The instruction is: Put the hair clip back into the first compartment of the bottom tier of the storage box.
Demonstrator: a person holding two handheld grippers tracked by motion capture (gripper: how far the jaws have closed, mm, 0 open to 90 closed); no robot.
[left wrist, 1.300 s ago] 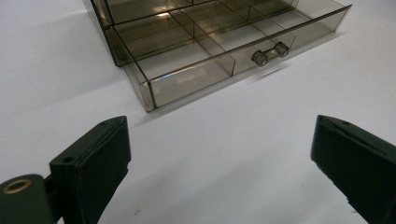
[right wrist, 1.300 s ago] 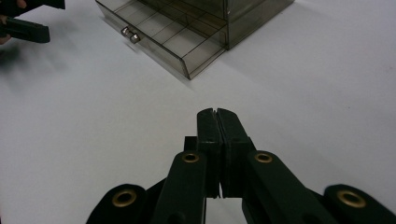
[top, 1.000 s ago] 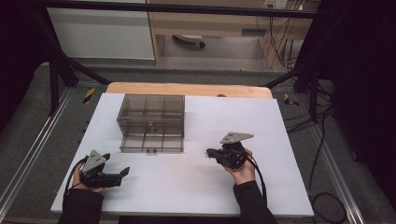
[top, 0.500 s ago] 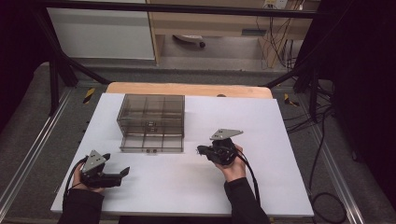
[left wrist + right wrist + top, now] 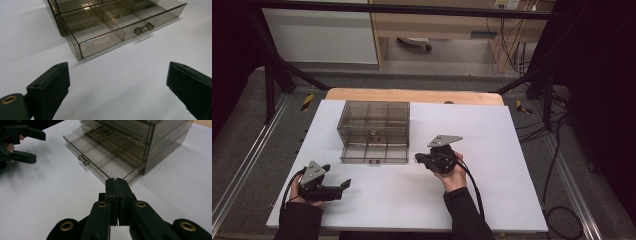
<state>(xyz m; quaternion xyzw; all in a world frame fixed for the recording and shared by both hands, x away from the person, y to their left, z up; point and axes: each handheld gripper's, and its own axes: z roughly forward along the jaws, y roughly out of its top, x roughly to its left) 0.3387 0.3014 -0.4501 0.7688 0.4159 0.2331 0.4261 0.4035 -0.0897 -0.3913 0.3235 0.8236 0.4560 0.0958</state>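
Smoky translucent plastic drawer cabinet [image 5: 374,131] on white bench [image 5: 492,200], bottom drawer [image 5: 100,161] pulled out; right tongs [image 5: 116,182] clenched empty, tip near drawer's corner, likely to push it in; left tongs [image 5: 117,82] released, idle nearby.
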